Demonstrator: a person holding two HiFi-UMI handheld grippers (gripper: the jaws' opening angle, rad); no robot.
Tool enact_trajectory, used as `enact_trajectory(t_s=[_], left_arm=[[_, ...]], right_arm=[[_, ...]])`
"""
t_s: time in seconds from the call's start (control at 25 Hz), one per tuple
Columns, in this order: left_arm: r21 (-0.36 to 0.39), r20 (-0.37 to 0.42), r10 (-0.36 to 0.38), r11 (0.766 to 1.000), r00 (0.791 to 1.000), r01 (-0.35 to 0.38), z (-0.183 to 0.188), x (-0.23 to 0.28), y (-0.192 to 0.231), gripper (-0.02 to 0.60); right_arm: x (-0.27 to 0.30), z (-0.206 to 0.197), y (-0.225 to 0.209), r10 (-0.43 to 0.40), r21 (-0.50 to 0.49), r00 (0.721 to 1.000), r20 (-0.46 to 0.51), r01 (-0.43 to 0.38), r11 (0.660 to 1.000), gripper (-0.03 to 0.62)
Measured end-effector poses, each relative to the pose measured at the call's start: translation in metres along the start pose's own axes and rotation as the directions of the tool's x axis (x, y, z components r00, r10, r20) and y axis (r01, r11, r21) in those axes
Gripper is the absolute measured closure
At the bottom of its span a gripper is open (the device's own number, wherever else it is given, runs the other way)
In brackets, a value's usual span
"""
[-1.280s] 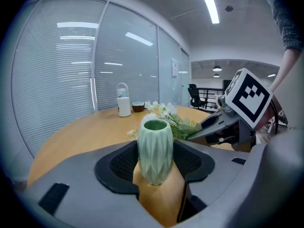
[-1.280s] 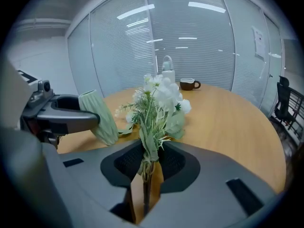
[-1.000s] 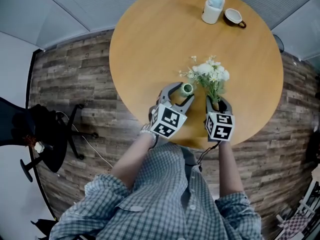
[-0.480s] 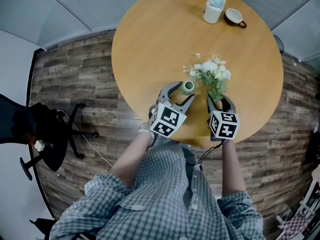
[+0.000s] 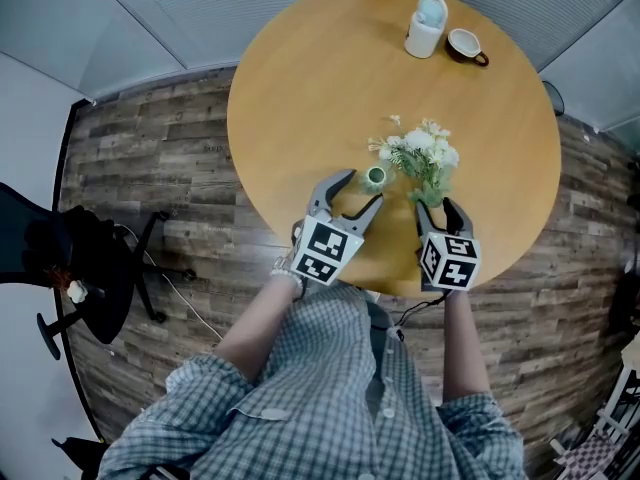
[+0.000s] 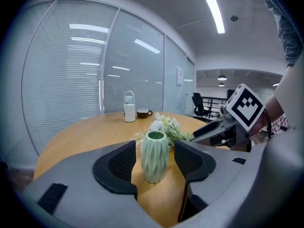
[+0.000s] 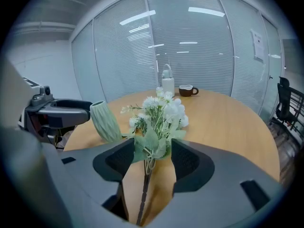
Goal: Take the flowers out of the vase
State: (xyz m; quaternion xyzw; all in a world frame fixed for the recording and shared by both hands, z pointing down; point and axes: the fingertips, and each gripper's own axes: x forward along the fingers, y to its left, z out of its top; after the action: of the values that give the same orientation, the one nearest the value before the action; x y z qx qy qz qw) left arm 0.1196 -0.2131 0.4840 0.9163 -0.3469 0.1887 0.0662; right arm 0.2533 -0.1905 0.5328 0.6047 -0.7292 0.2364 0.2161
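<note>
Reading the flowers [image 5: 420,153] as already out of the vase [image 5: 376,177]: flat on the table [image 5: 320,88], blooms just right of the vase, stems running back between the right gripper [image 5: 437,208] jaws. Wide there, having just been opening, pads clear of the stems, gripping nothing. Upright and empty, vase between the left gripper [image 5: 363,187] jaws; wide too, having just been opening, thin gap either side, no pad pressing.

Likeliest to go wrong in the pull-away. On backing the left gripper out crooked: catching a pad on the ribbed side, tipping the vase, tall and narrow and probably light. If tipped rightwards, landing in the blooms just beside it. On drawing the right gripper back low: snagging the leaves bulging near its pads, dragging the whole bunch towards the near edge, perhaps off it. Best lifted straight up and back, one at a time.

Round, wooden, smooth table, bare apart from a white jug [image 5: 424,18] and a brown cup [image 5: 466,41] side by side at the far edge, well apart from the work. Plank floor [image 5: 150,168] below, black chair [image 5: 90,268] off to the left. Blinds [image 6: 71,70] on the far side, strip lights [image 6: 216,13] overhead
</note>
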Motion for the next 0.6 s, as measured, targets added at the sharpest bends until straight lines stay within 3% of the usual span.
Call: enact_trajectory(t_s=[0.2, 0.52, 0.6], left_arm=[[0.005, 0.036, 0.031, 1.0, 0.999, -0.031, 0.015, -0.018, 0.007, 0.333], [0.033, 0.078, 0.047, 0.998, 0.996, -0.05, 0.05, -0.036, 0.009, 0.419], [0.046, 0.085, 0.039, 0.998, 0.996, -0.043, 0.058, -0.041, 0.006, 0.457]], right_arm=[[-0.015, 0.01, -0.002, -0.009, 0.012, 0.999, 0.036, 0.009, 1.0, 0.385], [-0.049, 0.049, 0.002, -0.014, -0.021, 0.984, 0.177, 0.018, 1.0, 0.389], [-0.063, 0.064, 0.012, 0.014, -0.043, 0.976, 0.216, -0.005, 0.999, 0.426]])
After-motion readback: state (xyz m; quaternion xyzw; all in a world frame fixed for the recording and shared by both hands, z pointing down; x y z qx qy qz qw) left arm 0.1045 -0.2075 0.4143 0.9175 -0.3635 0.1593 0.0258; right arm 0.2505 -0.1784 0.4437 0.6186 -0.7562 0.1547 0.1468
